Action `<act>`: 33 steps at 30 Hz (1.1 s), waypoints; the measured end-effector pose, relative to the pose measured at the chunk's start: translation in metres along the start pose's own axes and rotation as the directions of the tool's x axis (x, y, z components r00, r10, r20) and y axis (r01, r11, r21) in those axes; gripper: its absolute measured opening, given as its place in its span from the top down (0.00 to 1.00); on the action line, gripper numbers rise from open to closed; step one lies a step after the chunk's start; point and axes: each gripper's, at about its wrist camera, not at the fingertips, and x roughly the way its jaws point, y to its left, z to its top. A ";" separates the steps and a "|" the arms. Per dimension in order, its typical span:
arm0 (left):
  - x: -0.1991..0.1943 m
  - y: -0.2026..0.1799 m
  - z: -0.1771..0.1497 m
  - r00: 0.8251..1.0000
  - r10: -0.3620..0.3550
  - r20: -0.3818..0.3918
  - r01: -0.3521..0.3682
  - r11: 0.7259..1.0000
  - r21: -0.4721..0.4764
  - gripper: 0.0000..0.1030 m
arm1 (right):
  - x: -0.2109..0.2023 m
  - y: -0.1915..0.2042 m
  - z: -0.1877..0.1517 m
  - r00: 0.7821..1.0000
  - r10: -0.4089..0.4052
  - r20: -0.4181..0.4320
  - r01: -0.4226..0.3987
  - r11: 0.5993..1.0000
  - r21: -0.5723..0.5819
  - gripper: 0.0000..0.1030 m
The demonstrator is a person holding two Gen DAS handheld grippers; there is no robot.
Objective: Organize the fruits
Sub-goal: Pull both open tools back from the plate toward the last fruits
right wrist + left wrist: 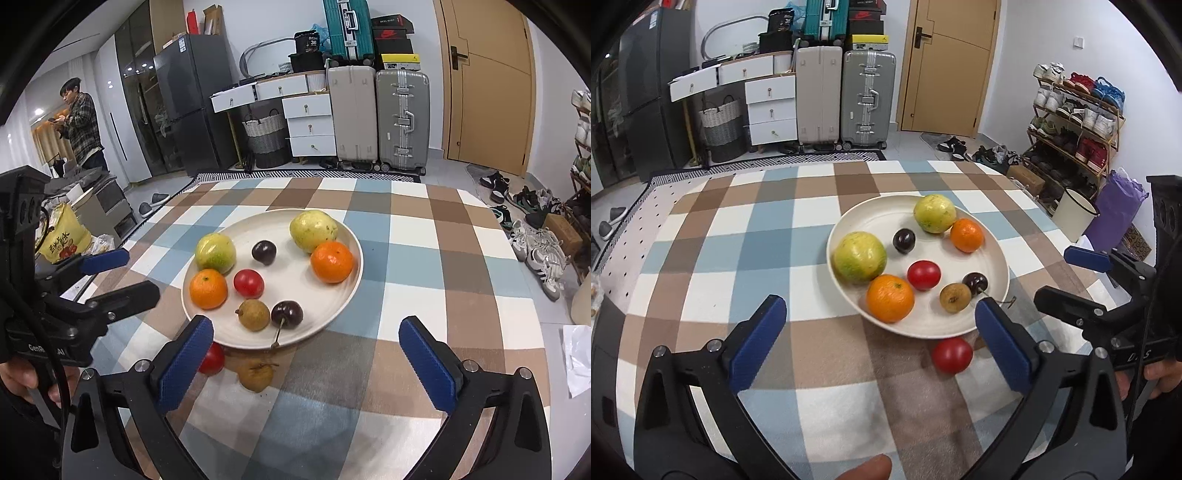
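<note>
A cream plate (960, 325) (332, 314) on the checked tablecloth holds two green guavas (860, 257) (313, 230), two oranges (890, 298) (331, 261), a red tomato (923, 275) (249, 283), two dark cherries (904, 240) (287, 314) and a brown longan (955, 297) (253, 314). A second red tomato (952, 355) (211, 359) and a second brown longan (255, 376) lie on the cloth at the plate's near rim. My left gripper (879, 345) is open and empty, near the plate. My right gripper (308, 363) is open and empty, over the near rim.
The checked tablecloth (757, 229) (424, 258) covers the table. Suitcases (846, 99) and white drawers (770, 107) stand at the back wall. A shoe rack (1075, 118) is at right. A person (83, 122) stands far left. A white bucket (1075, 212) sits past the table's right edge.
</note>
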 end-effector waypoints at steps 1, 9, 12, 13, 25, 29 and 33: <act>-0.002 0.002 -0.002 1.000 -0.002 -0.001 0.002 1.000 -0.008 0.01 | -0.001 0.000 -0.002 1.000 -0.002 -0.004 0.002 1.000 0.004 0.01; -0.011 0.005 -0.023 1.000 0.009 -0.018 -0.010 0.999 -0.032 0.01 | -0.004 0.001 -0.014 1.000 0.006 -0.018 -0.005 1.000 0.021 0.01; -0.012 0.004 -0.028 1.000 0.009 -0.016 -0.010 0.999 -0.040 0.01 | -0.005 0.004 -0.018 1.000 0.010 -0.020 -0.009 1.000 0.012 0.01; -0.012 0.004 -0.029 1.000 0.008 -0.016 -0.008 0.999 -0.046 0.01 | -0.005 0.005 -0.020 1.000 0.009 -0.021 -0.009 1.000 0.010 0.01; -0.010 0.002 -0.042 1.000 0.000 -0.008 0.000 0.998 -0.066 0.01 | -0.001 0.002 -0.036 0.999 0.018 -0.043 -0.017 0.999 0.031 0.01; -0.005 0.002 -0.046 1.000 -0.001 -0.015 0.000 0.998 -0.070 0.01 | 0.001 0.000 -0.040 0.999 0.018 -0.051 -0.016 0.999 0.037 0.01; -0.002 0.000 -0.049 1.000 -0.003 -0.018 0.002 0.998 -0.063 0.01 | 0.006 -0.001 -0.044 0.997 0.017 -0.070 -0.014 0.999 0.042 0.01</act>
